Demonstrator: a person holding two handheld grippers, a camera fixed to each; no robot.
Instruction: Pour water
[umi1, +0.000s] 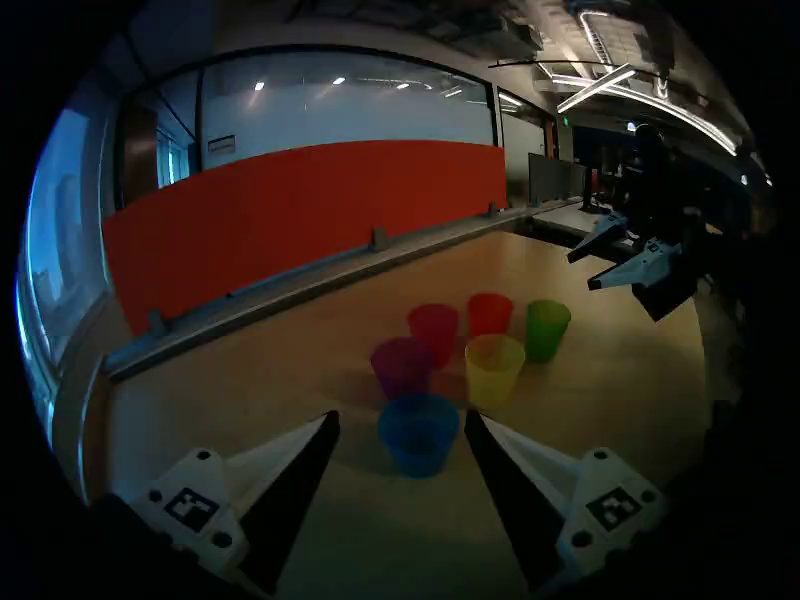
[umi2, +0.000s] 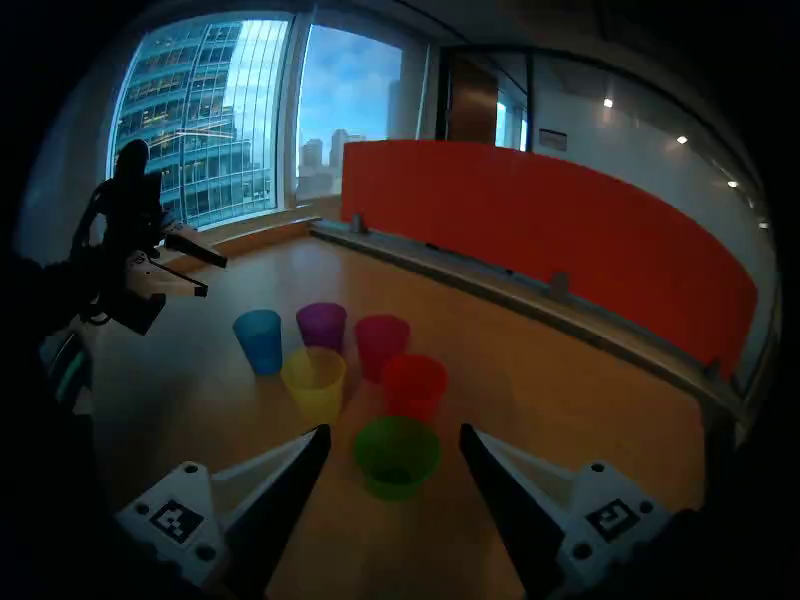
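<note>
- Wooden table (umi1: 620, 380) runs along an orange partition (umi1: 300, 210), with cups clustered on it.
- My left gripper (umi1: 400, 414) has its jaws spread wide and holds nothing; the blue cup (umi1: 418, 432) stands at the gap between its tips.
- My right gripper (umi2: 393, 428) is just as wide and empty, with the green cup (umi2: 397, 455) at its gap.
- Purple cup (umi1: 402, 365), yellow cup (umi1: 494, 367), pink cup (umi1: 433, 332) and red cup (umi1: 490, 313) stand between those two.
</note>
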